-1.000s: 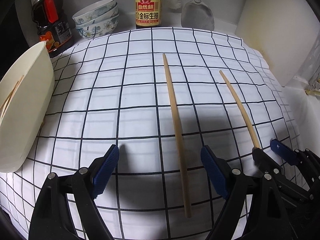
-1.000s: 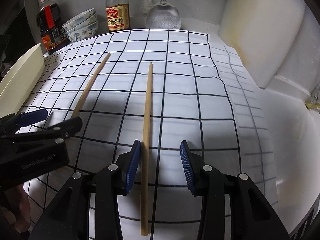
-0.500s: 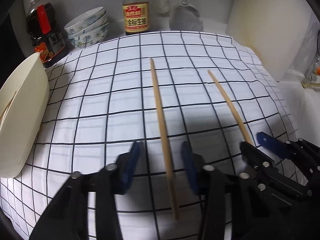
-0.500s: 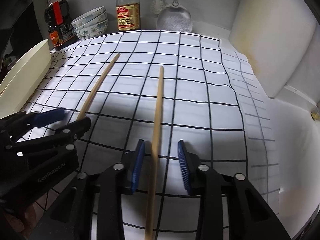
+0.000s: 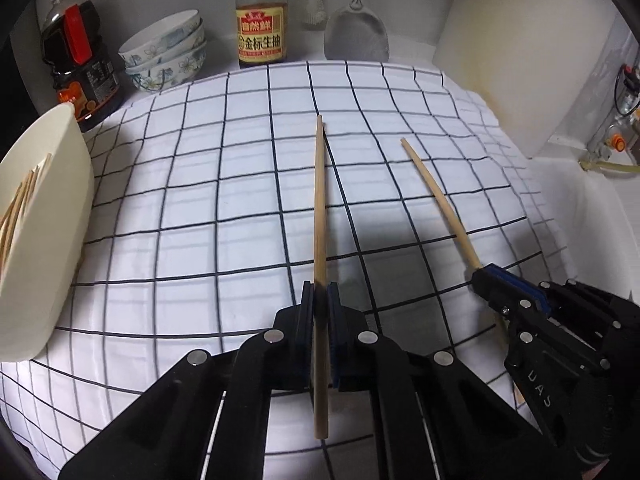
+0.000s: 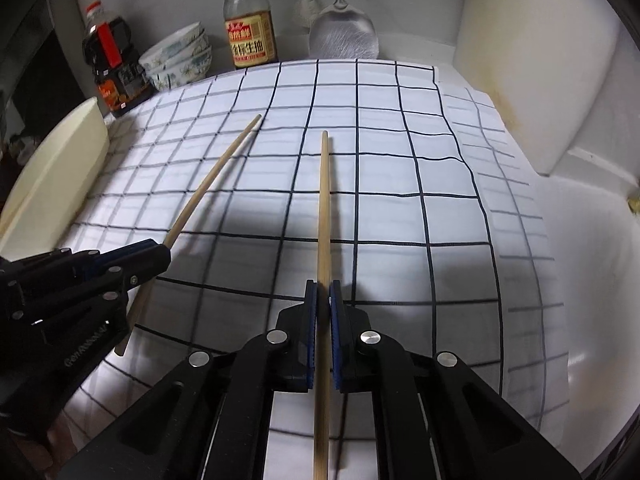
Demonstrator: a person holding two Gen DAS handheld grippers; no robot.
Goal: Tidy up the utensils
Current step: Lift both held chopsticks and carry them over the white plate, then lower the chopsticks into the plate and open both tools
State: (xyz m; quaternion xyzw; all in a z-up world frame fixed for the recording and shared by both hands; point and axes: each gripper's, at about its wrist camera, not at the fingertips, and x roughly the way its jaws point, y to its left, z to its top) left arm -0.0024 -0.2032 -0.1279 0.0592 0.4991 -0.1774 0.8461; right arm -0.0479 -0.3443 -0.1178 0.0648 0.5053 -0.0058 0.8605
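Two wooden chopsticks are held over the checked cloth (image 5: 192,208). My left gripper (image 5: 320,296) is shut on the left chopstick (image 5: 319,208), which points away from me. My right gripper (image 6: 323,292) is shut on the right chopstick (image 6: 323,208). In the left wrist view the right gripper (image 5: 492,276) holds its chopstick (image 5: 436,200) at the right. In the right wrist view the left gripper (image 6: 160,252) holds its chopstick (image 6: 216,172) at the left. A cream container (image 5: 52,240) at the left holds several chopsticks (image 5: 16,204).
Along the back wall stand a dark oil bottle (image 5: 78,68), stacked floral bowls (image 5: 168,56), a soy sauce bottle (image 5: 261,28), a brush (image 5: 314,4) and a metal spatula (image 5: 356,32). A white board (image 5: 520,48) leans at the right. A white counter (image 6: 592,280) lies right of the cloth.
Both grippers have closed on their chopsticks, which lay between open jaws before. Both chopsticks now look lifted off the cloth.
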